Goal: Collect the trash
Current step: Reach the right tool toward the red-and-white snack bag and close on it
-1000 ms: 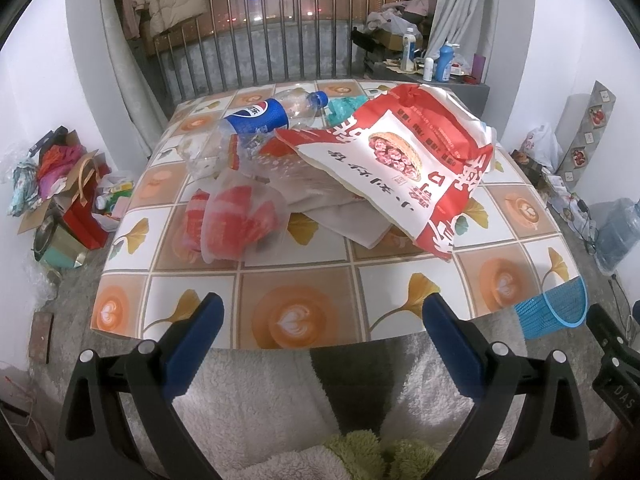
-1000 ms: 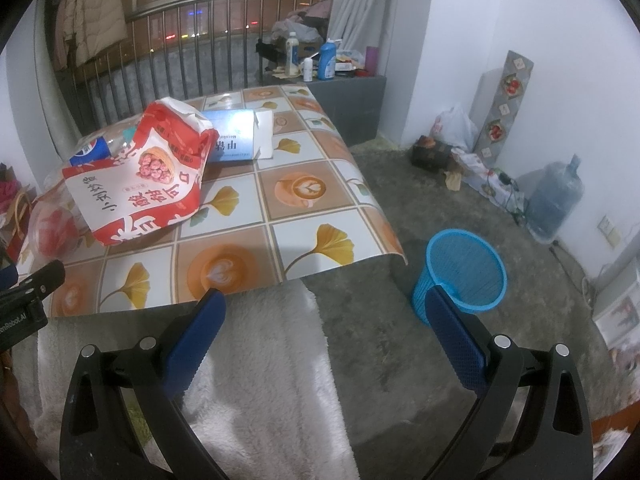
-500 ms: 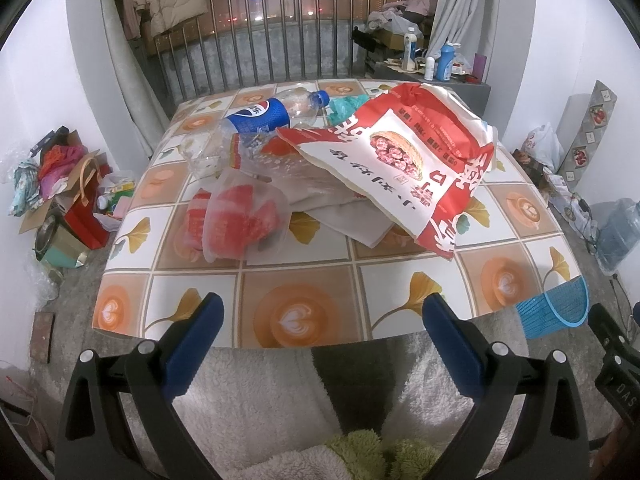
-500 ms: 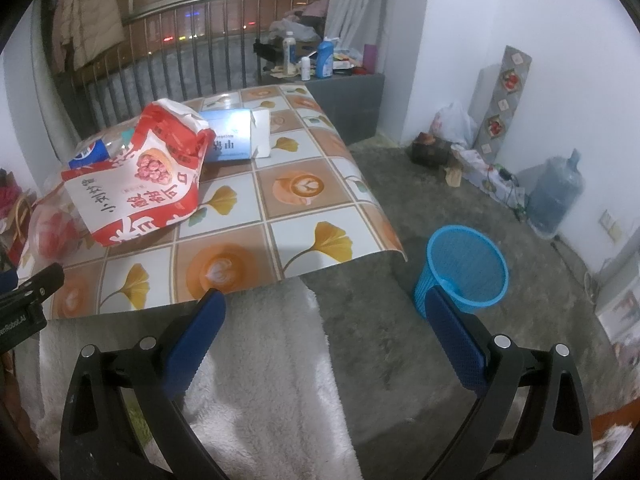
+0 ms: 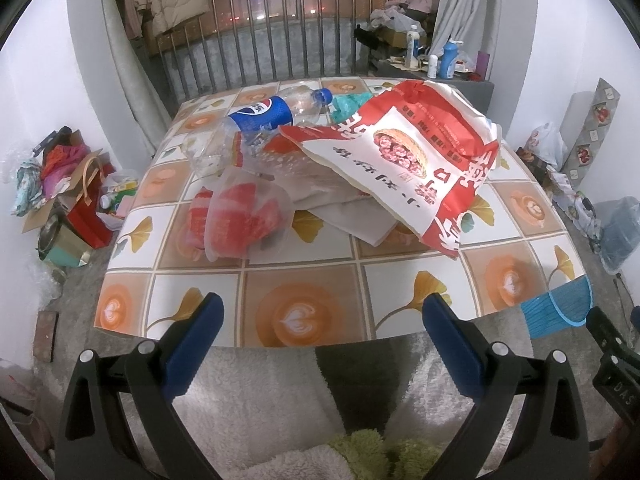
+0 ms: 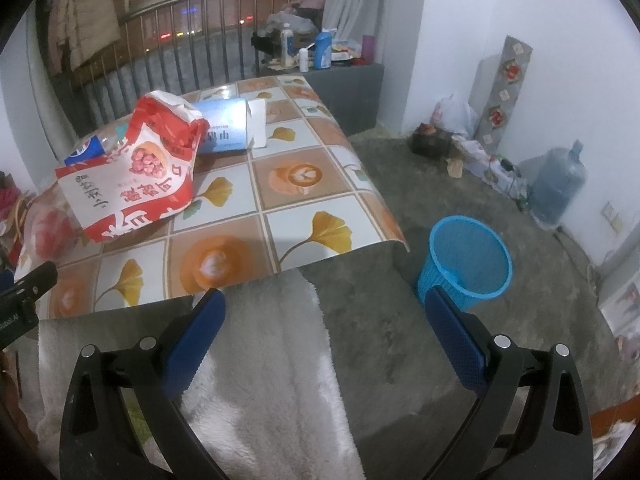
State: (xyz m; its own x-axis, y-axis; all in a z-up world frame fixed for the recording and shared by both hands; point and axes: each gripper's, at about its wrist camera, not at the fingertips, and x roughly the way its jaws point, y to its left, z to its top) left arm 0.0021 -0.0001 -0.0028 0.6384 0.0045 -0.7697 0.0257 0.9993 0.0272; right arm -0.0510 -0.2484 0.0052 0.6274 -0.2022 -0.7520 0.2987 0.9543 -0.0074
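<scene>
I hold both grippers, left (image 5: 320, 320) and right (image 6: 324, 316), wide open and empty, ready for the trash pile (image 5: 320, 168).

near edge: bare strip of table (image 5: 304, 280), open for entry
table middle: snack bag (image 5: 420, 152), bottle (image 5: 268, 114), plastic bags (image 5: 240, 216) block the way
right edge: bare tiles, box (image 6: 226, 130) at far side
floor right: bin (image 6: 468, 260) mouth unobstructed

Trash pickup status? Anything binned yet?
Nothing looks done: the blue wastebasket appears empty. Nothing in hand: left hand-held gripper and right hand-held gripper are open. Left: Pepsi bottle, red-and-white snack bag, clear plastic bag, blue carton all on the table.
</scene>
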